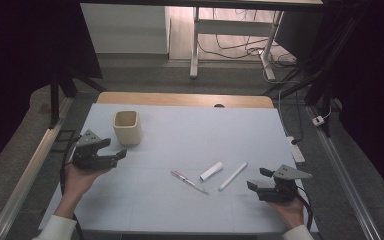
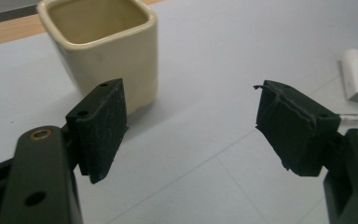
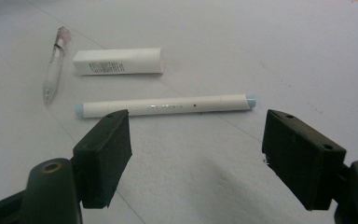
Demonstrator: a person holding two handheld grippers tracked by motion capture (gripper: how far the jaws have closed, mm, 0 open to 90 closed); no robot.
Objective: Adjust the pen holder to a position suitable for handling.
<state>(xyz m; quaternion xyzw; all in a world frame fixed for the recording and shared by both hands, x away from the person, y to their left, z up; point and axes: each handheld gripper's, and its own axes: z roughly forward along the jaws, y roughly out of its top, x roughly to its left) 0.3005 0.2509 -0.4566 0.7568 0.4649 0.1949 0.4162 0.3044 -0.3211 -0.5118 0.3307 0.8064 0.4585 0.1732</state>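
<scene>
A cream square cup (image 1: pixel 127 127) (image 2: pixel 105 51) stands upright at the table's far left. My left gripper (image 1: pixel 114 148) (image 2: pixel 191 128) hovers just in front of it, open, with nothing between its pads. In the middle lie a clear pen (image 1: pixel 189 182) (image 3: pixel 55 65), a short white stick-shaped box (image 1: pixel 211 171) (image 3: pixel 118 61) (image 2: pixel 355 76) and a long white marker (image 1: pixel 233 175) (image 3: pixel 165 106). My right gripper (image 1: pixel 259 179) (image 3: pixel 196 154) rests low at the right, open and empty, pointing at the marker a short way ahead of it.
A pale blue mat (image 1: pixel 180 135) covers the wooden table (image 1: pixel 180 99). Metal rails (image 1: pixel 25 175) run along both sides. Behind the table stand a white desk frame (image 1: pixel 195 45) and floor cables (image 1: pixel 240 47).
</scene>
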